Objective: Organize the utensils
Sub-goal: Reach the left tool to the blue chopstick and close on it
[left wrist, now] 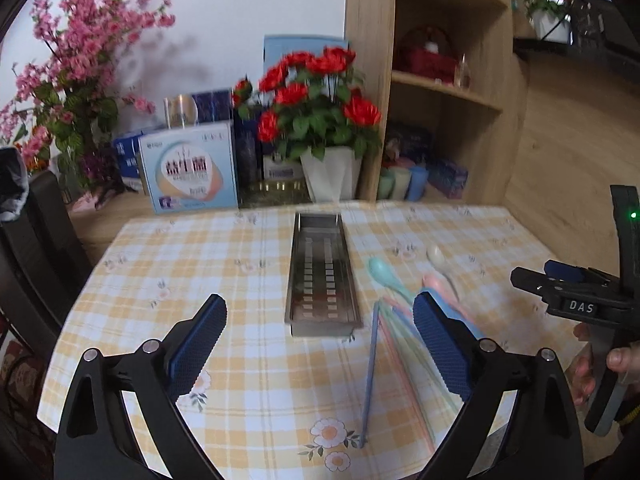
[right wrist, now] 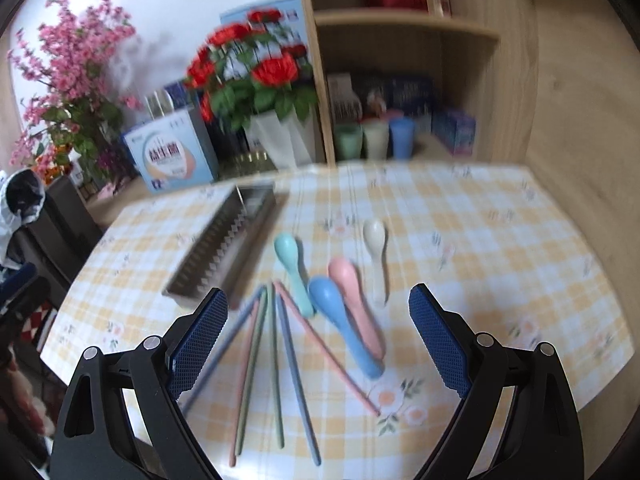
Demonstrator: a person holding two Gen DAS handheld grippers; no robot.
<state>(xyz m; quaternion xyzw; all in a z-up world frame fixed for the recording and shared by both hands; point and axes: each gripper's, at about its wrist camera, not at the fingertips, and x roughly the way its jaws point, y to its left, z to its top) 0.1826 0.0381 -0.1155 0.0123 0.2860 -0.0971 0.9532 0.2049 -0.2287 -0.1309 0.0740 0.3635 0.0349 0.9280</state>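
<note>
Utensils untouched: pastel plastic spoons (right wrist: pixel 340 280) and chopsticks (right wrist: pixel 276 360) lie at 3 o'clock of empty steel tray (left wrist: pixel 324 276); my left gripper (left wrist: pixel 320 344) and right gripper (right wrist: pixel 318 332) gape wide, holding nothing.

From where I stand, the only lettering I can read is "DAS", white on a small dark plate on the right gripper (left wrist: pixel 576 292), seen from the left wrist camera. The light blue box (left wrist: pixel 191 168) behind the surface carries large dark characters on its front and small print below, but both are too blurred to make out.
</note>
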